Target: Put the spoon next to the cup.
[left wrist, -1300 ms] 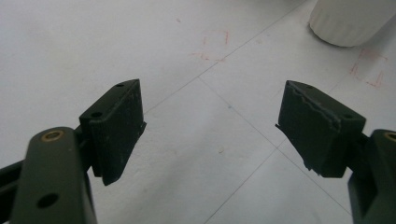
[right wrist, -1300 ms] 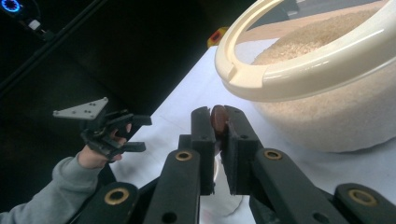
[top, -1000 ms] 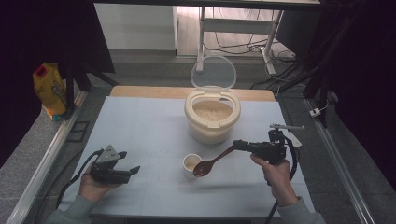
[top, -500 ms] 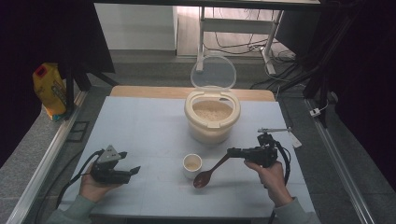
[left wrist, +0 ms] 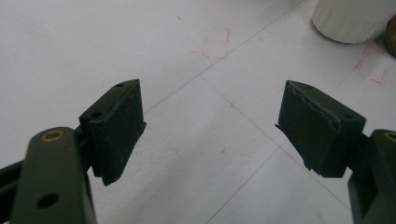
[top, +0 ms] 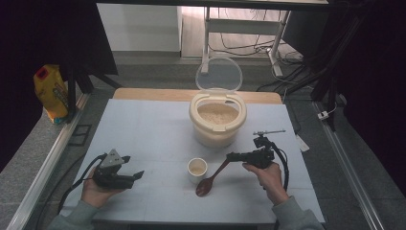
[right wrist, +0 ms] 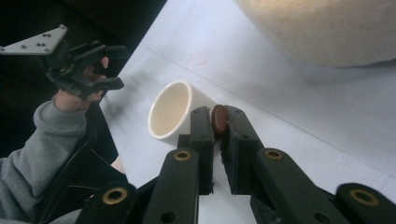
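On the table (top: 143, 124), the cup (top: 197, 168) stood in front of the rice bin (top: 218, 117). The spoon (top: 211, 179) lay just right of the cup, its bowl nearest the person. The bottle (top: 50, 93) stood off the table's left edge.

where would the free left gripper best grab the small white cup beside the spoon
Grip the small white cup across its round wall just below the rim, coming level from its left side with the open left gripper. It stands upright and the brown wooden spoon lies close on its right, so the left is probably clearest.
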